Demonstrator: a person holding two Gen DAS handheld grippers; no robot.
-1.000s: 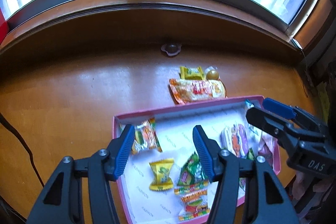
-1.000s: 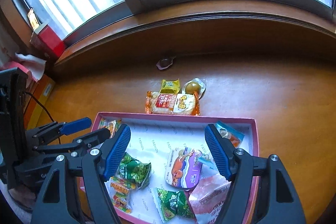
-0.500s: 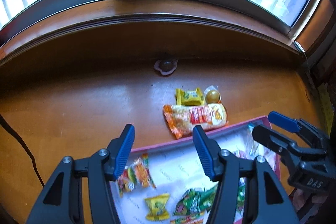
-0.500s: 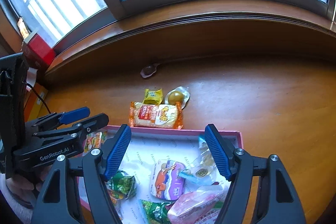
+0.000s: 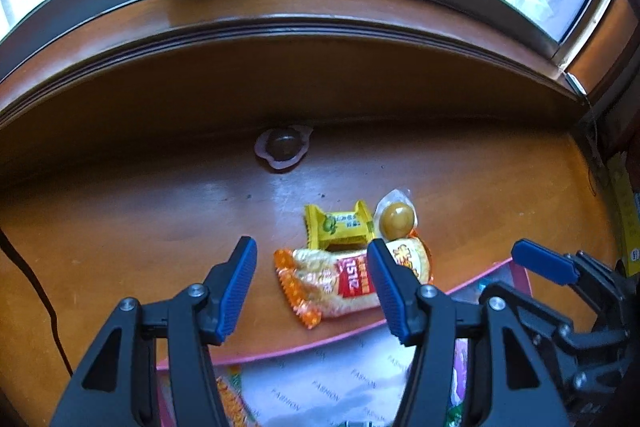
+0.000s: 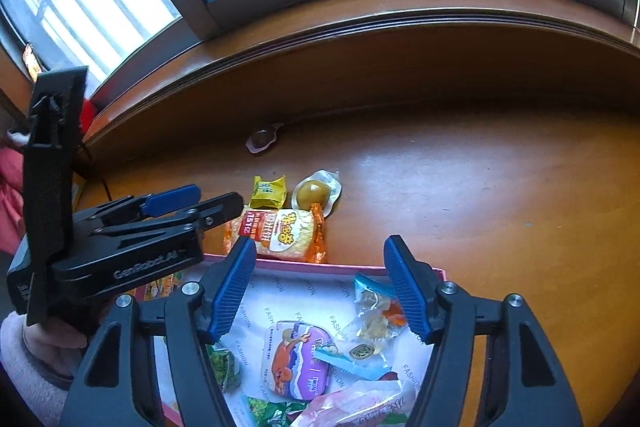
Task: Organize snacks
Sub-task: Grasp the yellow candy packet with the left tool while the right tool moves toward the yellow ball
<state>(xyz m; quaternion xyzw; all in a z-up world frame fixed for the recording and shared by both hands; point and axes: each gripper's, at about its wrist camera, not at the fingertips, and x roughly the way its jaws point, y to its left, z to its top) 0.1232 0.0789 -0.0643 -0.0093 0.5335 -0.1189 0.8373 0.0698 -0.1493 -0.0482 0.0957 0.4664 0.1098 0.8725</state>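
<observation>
Three snacks lie in a cluster on the wooden bench [image 5: 120,227] just beyond the far rim of the pink tray [image 6: 344,269]: one long orange packet [image 5: 340,279], one small yellow packet [image 5: 338,225] touching it at 12 o'clock, and one round yellow-brown sweet in clear wrap [image 5: 396,219] at 1 o'clock of the long packet. A fourth snack – a dark round sweet in clear wrap [image 5: 283,145] – sits alone, well apart at 12 o'clock, near the foot of the window sill.

The left gripper [image 5: 312,291] hovers over the long orange packet, jaws apart with nothing pressed between them; the packet shows in the gap, closer to the right-hand jaw. The right gripper [image 6: 320,287] hangs over the tray's far edge, jaws open and empty, having just been closing a little.

In the tray, from the right wrist view – one purple packet [image 6: 296,359], one clear packet with blue ends [image 6: 372,323], one pink packet [image 6: 352,407] at 6 o'clock, and green packets partly hidden by the jaws
</observation>
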